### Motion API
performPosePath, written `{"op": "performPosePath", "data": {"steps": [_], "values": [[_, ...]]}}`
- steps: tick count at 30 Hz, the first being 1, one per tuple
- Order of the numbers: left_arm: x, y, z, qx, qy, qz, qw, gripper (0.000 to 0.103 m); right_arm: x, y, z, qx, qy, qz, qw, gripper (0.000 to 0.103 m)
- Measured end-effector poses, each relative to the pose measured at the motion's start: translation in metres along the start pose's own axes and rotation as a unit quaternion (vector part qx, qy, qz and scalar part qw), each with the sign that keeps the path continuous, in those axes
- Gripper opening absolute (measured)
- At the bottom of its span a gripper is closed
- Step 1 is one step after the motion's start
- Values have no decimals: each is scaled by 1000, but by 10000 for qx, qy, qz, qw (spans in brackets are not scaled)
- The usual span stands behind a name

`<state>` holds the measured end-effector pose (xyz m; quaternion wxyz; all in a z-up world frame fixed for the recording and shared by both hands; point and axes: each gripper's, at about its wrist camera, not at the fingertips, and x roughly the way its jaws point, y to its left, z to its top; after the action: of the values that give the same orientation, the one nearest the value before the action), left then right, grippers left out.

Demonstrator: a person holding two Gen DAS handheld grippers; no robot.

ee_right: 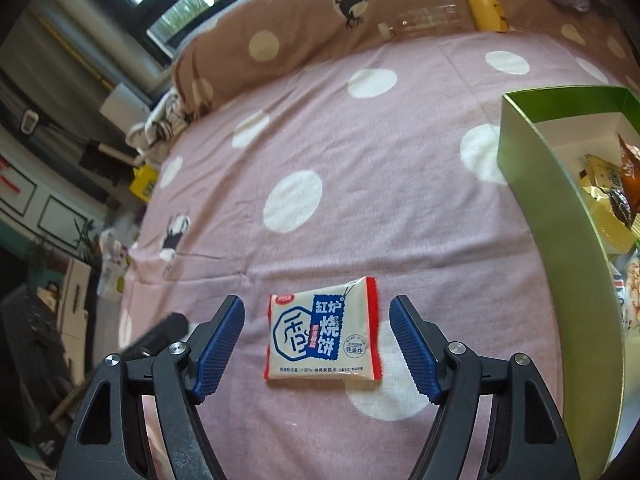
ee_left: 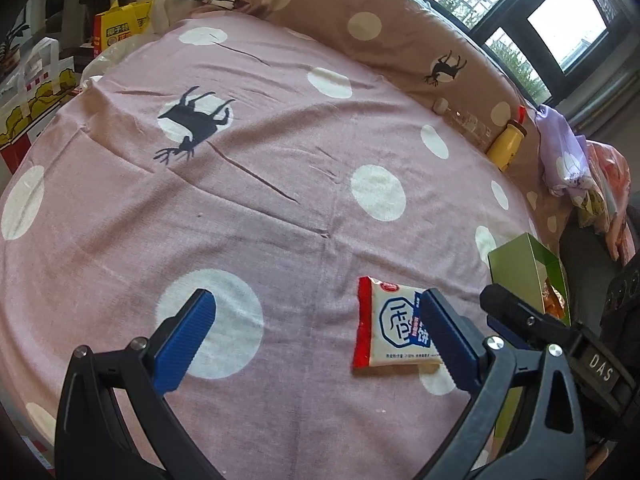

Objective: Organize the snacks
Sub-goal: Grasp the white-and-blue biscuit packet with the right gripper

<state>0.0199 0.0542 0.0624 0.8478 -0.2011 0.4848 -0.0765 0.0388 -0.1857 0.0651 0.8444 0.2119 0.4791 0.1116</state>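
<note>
The packet [ee_right: 323, 330] lies flat on the bed [ee_right: 360, 208], just left of the green box [ee_right: 532, 168] and near the bed's front edge. That is the landmark here: the box already holds several wrapped snacks [ee_right: 612, 188], so it is most likely where this one belongs too.

The right hand-held gripper [ee_right: 316, 340] hangs over the packet with its blue pads spread wide to either side of it, touching nothing. It looks lined up so that a drop and a squeeze would catch the packet across its short sides. The left hand-held gripper [ee_left: 316, 336] is also open and empty, left of the box, with one pad in front of the packet's edge; it seems to be waiting rather than working.

The box's near wall stands tall, so the packet would have to be lifted over it. Well beyond the box, against the brown pillow [ee_right: 304, 28], lie a yellow bottle [ee_right: 484, 2] and a clear one [ee_right: 424, 20], out of the way. The two grippers sit close together, which could crowd the pick.
</note>
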Motion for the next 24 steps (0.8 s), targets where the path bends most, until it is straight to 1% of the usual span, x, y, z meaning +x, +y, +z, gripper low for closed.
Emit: {"op": "performPosePath", "data": {"steps": [3, 5, 8, 9, 10, 13, 14, 15, 16, 17, 20, 22, 24], "values": [[7, -12, -6, 226, 170, -93, 9996, 101, 1, -3, -1, 91, 22, 91, 9999, 76], [11, -17, -10, 333, 266, -125, 9990, 96, 5, -4, -4, 134, 79, 175, 9997, 76], [21, -23, -14, 409, 485, -322, 9975, 88, 15, -8, -5, 277, 251, 306, 9988, 76], [24, -25, -16, 425, 570, -382, 9967, 80, 19, -8, -6, 297, 291, 333, 9986, 76], [28, -27, -17, 445, 654, -421, 9960, 75, 22, -9, -6, 299, 333, 317, 9985, 76], [34, -30, -20, 481, 767, -394, 9951, 67, 30, -9, -7, 320, 441, 253, 9982, 76], [36, -31, -20, 485, 776, -386, 9951, 65, 33, -9, -8, 333, 481, 240, 9980, 76], [37, -31, -20, 489, 789, -387, 9949, 62, 36, -9, -8, 334, 512, 244, 9978, 76], [38, -32, -20, 485, 810, -407, 9947, 56, 39, -10, -9, 344, 551, 249, 9976, 75], [40, -32, -21, 470, 854, -449, 9942, 54, 42, -11, -9, 358, 581, 238, 9974, 75], [43, -35, -22, 493, 935, -532, 9930, 48, 48, -11, -10, 359, 667, 224, 9969, 69], [46, -38, -22, 540, 958, -559, 9924, 47, 52, -11, -11, 351, 699, 170, 9968, 69], [50, -40, -23, 605, 965, -478, 9923, 47, 55, -12, -12, 363, 706, 107, 9968, 65]]}}
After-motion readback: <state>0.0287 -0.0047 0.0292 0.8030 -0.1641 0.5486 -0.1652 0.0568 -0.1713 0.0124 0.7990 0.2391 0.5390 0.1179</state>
